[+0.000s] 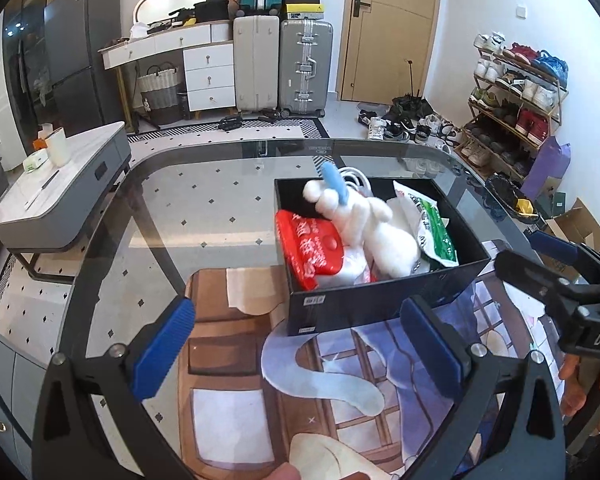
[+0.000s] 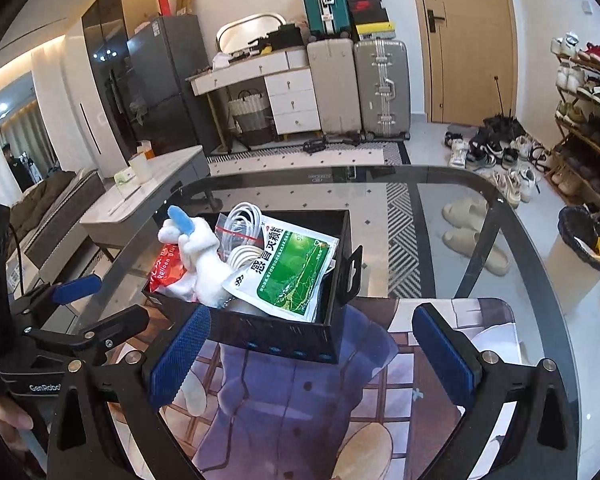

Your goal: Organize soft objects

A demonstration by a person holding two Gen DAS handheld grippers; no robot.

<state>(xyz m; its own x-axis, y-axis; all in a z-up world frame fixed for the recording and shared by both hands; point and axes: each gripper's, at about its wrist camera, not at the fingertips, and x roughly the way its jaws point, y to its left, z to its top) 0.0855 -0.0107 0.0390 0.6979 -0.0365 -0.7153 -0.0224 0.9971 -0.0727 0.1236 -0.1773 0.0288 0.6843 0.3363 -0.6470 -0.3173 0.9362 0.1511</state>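
Plush toy lengthwise, blue ear up

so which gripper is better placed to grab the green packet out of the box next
Right, probably. The green packet lies at the box's near edge just ahead of the open right gripper. From the left gripper, it sits on the far side, behind the white plush.

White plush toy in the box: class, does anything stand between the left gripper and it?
Only the black box's near wall. The left gripper is open before it, and the white plush toy lies uncovered on top, reachable from above.
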